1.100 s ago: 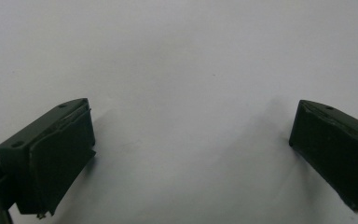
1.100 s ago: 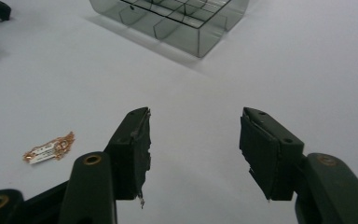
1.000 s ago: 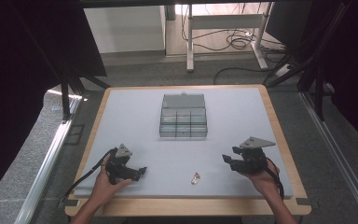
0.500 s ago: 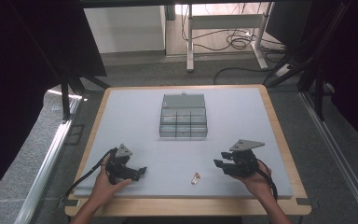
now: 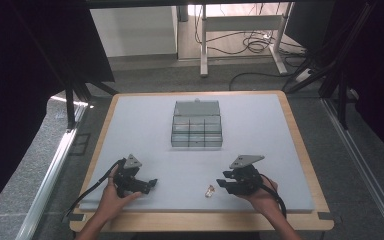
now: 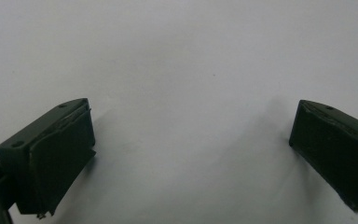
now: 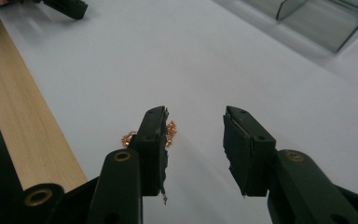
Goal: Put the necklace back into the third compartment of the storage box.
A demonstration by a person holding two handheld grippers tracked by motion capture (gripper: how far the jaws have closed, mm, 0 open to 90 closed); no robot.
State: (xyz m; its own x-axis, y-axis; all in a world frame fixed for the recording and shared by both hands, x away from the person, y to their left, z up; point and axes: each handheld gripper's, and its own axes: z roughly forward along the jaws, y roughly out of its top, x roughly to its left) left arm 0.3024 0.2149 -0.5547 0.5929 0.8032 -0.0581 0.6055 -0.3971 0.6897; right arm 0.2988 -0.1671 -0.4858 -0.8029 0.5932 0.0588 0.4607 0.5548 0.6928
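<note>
The white table point(image 5: 260, 120) carries a clear compartment box point(image 5: 197, 131) at its far middle. My left gripper point(image 5: 149, 185) rests near left, jaws spread wide over bare surface. My right gripper point(image 7: 193, 140), jaws just narrowing with nothing between them, sits beside the small coppery chain point(image 5: 209, 191), near middle. It looks light, limp and tangly; I'd pinch the bunched middle.

Small coppery tangle point(image 7: 168, 132), perhaps chain, lying on white mat
</note>
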